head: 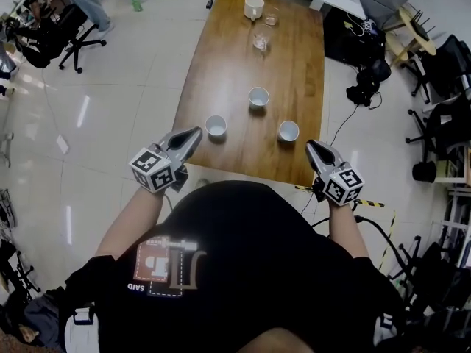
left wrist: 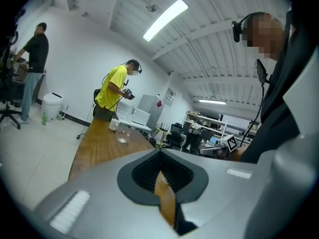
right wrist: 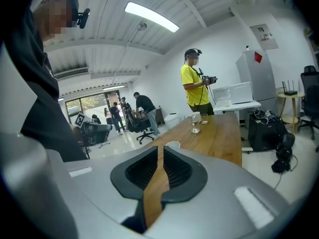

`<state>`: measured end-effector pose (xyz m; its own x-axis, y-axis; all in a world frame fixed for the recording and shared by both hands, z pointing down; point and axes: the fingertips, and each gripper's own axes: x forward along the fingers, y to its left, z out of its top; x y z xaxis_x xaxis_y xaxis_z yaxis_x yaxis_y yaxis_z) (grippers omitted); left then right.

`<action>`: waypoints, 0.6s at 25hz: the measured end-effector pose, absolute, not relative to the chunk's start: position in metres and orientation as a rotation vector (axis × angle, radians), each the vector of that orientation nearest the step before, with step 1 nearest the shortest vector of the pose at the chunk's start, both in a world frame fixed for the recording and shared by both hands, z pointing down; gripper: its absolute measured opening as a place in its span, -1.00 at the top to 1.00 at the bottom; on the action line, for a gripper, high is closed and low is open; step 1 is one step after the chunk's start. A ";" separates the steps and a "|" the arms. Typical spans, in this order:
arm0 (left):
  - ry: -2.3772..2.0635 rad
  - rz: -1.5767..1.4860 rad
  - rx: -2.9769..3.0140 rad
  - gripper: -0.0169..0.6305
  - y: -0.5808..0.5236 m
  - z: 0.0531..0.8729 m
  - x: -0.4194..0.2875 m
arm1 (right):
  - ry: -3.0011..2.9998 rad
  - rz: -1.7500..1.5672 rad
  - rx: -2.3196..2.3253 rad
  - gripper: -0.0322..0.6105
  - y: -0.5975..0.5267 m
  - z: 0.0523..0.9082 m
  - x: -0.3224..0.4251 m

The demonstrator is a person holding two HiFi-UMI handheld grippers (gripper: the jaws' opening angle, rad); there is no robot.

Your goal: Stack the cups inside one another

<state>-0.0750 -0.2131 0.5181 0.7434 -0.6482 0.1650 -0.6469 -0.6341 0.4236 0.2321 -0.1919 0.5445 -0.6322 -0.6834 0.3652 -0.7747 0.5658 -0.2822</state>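
Three white cups stand apart on the near half of the wooden table (head: 294,65): one left (head: 215,126), one middle and farther (head: 258,97), one right (head: 288,131). My left gripper (head: 193,134) hovers at the table's near left corner, just short of the left cup, its jaws together and empty (left wrist: 160,153). My right gripper (head: 312,147) hangs over the near right edge, close behind the right cup. Its jaws (right wrist: 160,148) stand a narrow slit apart with nothing between them; a white cup rim (right wrist: 172,144) shows just beyond their tips.
At the table's far end stand a white mug (head: 254,7) and two glasses (head: 261,42) (head: 271,19). A person in a yellow shirt (right wrist: 195,83) stands beyond that end. Office chairs (head: 70,31) are at the far left; bags and cables (head: 364,87) lie on the floor at the right.
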 end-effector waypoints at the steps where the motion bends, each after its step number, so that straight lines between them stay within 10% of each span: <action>1: -0.995 -0.005 2.478 0.94 -0.212 0.518 -0.074 | -2.589 0.619 1.206 0.74 -0.195 0.545 0.232; 15: -1.095 -0.040 2.458 0.94 -0.200 0.509 -0.118 | -2.488 0.199 0.835 0.57 -0.293 0.542 0.129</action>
